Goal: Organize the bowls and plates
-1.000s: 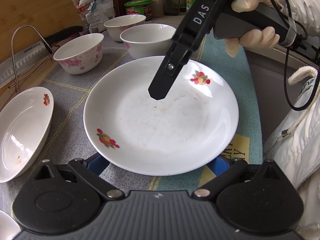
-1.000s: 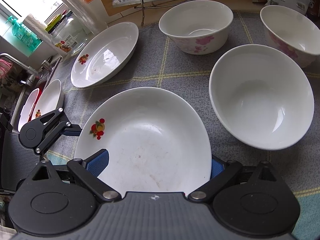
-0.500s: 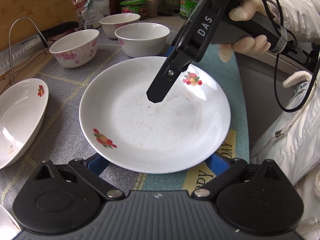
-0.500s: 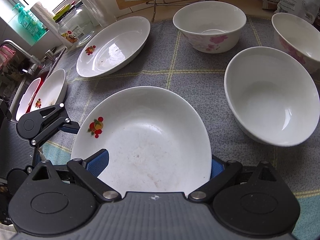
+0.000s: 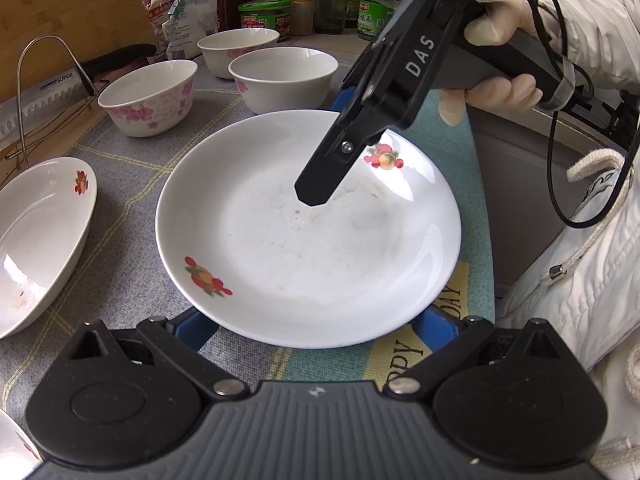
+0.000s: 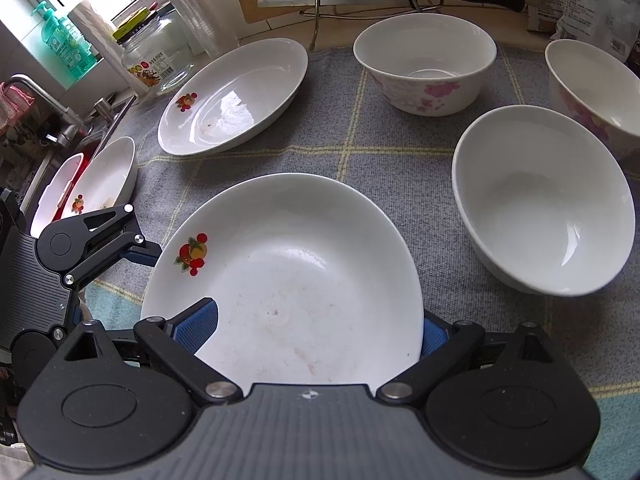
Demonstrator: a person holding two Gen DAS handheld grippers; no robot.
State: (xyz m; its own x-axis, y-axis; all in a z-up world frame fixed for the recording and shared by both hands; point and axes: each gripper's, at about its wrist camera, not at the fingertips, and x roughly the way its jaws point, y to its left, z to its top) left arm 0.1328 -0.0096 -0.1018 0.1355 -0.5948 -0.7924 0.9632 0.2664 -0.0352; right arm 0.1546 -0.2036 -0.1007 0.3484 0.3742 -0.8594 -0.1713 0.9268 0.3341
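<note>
- Left gripper (image 5: 312, 320): fingers spread wide either side of the plate's (image 5: 304, 240) near rim, not pinching; it has eased back a little.
- Plate: at centre on the counter cloth (image 5: 132, 184); the second plate (image 5: 36, 240) at 9 o'clock has slid further into view.
- Right gripper (image 6: 316, 328): fingers likewise spread around the rim, now closer; a two-handed lift seems about to start.

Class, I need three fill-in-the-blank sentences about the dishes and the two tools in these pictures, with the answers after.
1. The number of bowls on the grey cloth is ____.
2. The print on the rim of the central plate shows ____.
3. Both the left tool and the right tool reach for the same ____.

Answers: three; fruit; plate
</note>
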